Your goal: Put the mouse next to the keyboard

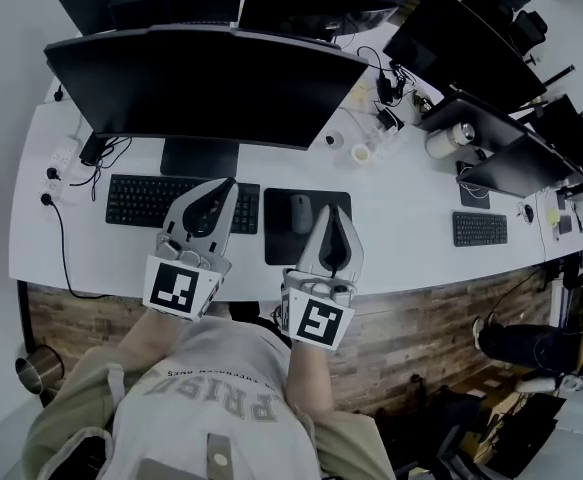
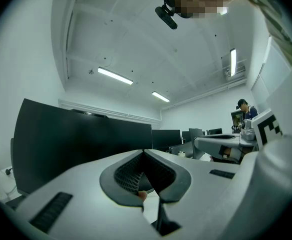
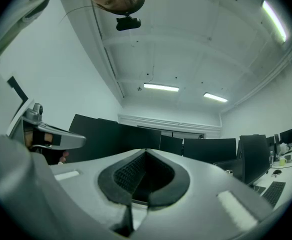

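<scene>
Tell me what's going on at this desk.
A person at the desk holds a hand-held gripper in each hand. The left hand-held gripper hovers over the keyboard. The right hand-held gripper hovers beside the mouse, which lies on its black pad. Both are shut and empty; the mouse is untouched.

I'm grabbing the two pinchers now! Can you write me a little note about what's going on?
Left gripper: shut, empty, above the keyboard's right end.
Right gripper: shut, empty, above the mouse pad, just right of the mouse.
Mouse: lying on the pad, right of the keyboard, not held.
Done: the mouse seems to be beside the keyboard already.
Left: probably nothing, unless it should sit closer.
</scene>
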Motion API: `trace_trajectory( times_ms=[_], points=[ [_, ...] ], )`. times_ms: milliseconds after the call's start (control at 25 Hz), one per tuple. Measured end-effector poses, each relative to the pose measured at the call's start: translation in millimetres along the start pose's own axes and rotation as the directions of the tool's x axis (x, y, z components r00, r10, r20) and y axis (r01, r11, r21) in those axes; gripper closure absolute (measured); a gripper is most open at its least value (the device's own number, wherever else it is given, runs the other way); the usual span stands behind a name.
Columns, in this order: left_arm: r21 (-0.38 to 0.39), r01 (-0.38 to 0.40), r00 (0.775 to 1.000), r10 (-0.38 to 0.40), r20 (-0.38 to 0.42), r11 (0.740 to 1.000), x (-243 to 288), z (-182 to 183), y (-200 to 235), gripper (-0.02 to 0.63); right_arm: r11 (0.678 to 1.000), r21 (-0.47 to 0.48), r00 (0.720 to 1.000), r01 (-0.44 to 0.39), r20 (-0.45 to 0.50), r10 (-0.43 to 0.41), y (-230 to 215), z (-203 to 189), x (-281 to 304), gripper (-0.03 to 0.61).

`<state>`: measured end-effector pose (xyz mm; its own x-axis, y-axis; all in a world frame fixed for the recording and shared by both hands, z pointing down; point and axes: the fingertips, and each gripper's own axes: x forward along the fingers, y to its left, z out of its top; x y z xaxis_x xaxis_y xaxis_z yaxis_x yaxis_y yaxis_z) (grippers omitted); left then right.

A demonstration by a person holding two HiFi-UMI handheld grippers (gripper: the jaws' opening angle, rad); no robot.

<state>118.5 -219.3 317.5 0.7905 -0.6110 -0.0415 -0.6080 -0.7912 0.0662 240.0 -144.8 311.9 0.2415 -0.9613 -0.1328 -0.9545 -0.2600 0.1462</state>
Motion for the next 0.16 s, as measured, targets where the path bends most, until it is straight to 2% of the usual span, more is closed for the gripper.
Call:
trace_trajectory(
  times_ms=[160],
  points=[
    [-0.001,-0.010,1.000,0.010,-0.001,1.000,0.1,-0.8,2.4,0.603,1.000,-0.002,1.000,-0.004,0.002,0.004,0.2,0.0,2.1,0.578]
  ],
)
